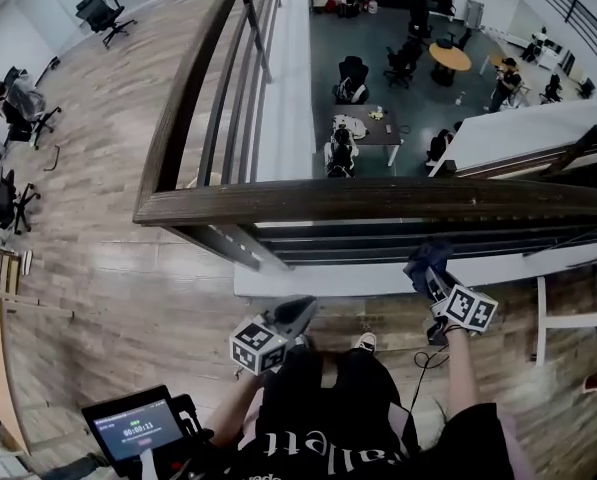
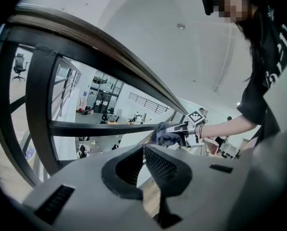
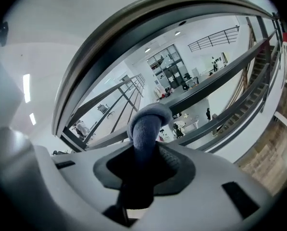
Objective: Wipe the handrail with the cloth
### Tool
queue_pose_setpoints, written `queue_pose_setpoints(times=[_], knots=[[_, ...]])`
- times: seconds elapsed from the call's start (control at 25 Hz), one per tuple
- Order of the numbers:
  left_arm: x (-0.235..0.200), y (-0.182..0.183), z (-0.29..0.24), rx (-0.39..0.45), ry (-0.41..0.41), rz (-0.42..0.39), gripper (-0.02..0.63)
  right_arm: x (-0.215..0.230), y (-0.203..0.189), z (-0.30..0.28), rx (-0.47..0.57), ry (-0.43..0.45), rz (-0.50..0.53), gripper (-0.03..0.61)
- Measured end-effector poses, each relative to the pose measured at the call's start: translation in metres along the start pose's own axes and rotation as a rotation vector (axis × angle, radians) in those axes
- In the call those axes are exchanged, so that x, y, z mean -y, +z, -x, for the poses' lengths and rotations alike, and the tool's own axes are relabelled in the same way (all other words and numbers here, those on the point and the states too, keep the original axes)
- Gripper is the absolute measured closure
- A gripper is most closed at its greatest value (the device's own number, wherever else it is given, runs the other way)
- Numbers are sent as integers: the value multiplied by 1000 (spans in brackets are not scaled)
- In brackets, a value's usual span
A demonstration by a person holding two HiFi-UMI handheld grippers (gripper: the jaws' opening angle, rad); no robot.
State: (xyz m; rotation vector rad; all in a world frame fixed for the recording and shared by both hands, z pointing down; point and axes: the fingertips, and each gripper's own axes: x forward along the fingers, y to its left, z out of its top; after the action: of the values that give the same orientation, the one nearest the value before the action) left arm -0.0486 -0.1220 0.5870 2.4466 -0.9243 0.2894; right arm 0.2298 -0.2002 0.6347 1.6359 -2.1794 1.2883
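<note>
The dark wooden handrail (image 1: 378, 201) runs across the head view and turns away at a corner on the left. Just below it, my right gripper (image 1: 426, 276) is shut on a blue cloth (image 1: 433, 255). In the right gripper view the cloth (image 3: 147, 121) sticks up from between the jaws in a bunched roll, with the handrail (image 3: 133, 28) arching above and apart from it. Lower and to the left, my left gripper (image 1: 300, 311) has its jaws together and holds nothing. The left gripper view shows the handrail (image 2: 109, 52) overhead, and the cloth (image 2: 165, 134) in the other gripper.
Dark balusters (image 1: 233, 98) and lower rails (image 1: 408, 240) stand under the handrail, with an office floor far below beyond them. A device with a lit screen (image 1: 133, 430) sits at lower left. Office chairs (image 1: 23, 103) stand to the left and a white shelf (image 1: 578, 320) to the right.
</note>
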Motion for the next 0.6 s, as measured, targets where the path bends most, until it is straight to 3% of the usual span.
queue_pose_setpoints(times=[0.28, 0.6], knots=[[-45, -9, 53, -18, -9, 14, 611, -109, -72, -67, -84, 97, 22, 474], [-90, -38, 95, -5, -13, 36, 611, -203, -138, -145, -213, 171, 150, 475]])
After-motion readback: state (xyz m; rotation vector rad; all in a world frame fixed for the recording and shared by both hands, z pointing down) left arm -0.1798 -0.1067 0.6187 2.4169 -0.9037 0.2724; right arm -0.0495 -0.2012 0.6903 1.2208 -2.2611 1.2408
